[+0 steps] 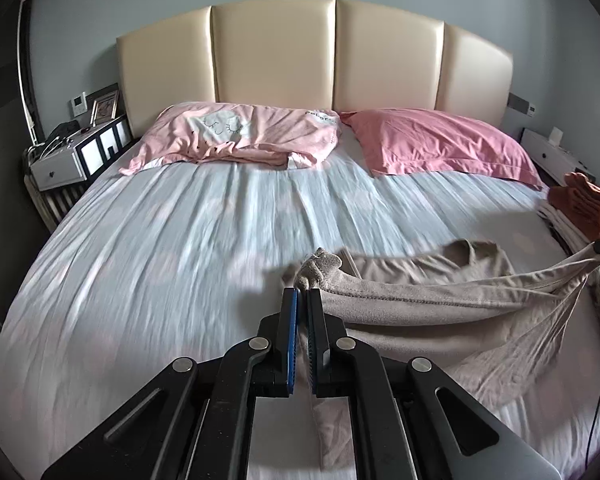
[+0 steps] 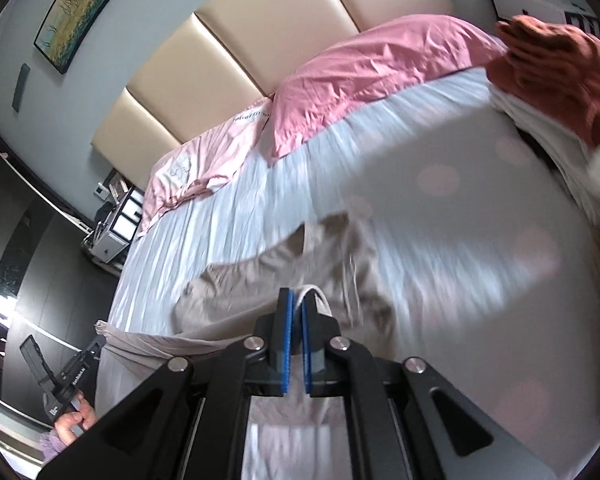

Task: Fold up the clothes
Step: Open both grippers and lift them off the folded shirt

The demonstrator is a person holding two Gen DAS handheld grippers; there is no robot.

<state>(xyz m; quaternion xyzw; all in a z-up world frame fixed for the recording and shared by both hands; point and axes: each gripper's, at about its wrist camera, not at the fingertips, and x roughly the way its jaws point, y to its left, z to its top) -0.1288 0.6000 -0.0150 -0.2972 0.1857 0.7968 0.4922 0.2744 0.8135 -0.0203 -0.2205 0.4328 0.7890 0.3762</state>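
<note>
The beige garment (image 1: 440,280) hangs stretched between the two grippers above the right half of the bed (image 1: 160,260), its collar end lying on the sheet and its lower edge lifted clear. The left gripper (image 1: 303,300) is clenched on one bunched corner of the hem, with cloth poking out past the blue pads and a strip dangling below. The right gripper (image 2: 296,304) is likewise clamped on the other corner, a pale fold looping out between its fingers.

Judging from this, the main risk is a slip: only a small wad of thin fabric sits in each pinch, and the taut stretch between the hands could tug a corner free, dropping the garment in a heap. Pulling unevenly could also skew the fold line, so the halves would not meet squarely. The hanging strip under the left gripper may get caught inside the fold and leave a lump. The blur suggests quick motion, which could drag the part resting on the sheet and wrinkle it.

Counted: one beige garment, two grippers, one bed, two pink pillows (image 1: 440,144), one padded headboard (image 1: 320,56) of four panels, one rust-coloured garment (image 2: 560,64) on top of a stack of folded pale clothes (image 1: 560,220) at the bed's right edge, and one framed picture (image 2: 80,8) on the wall
</note>
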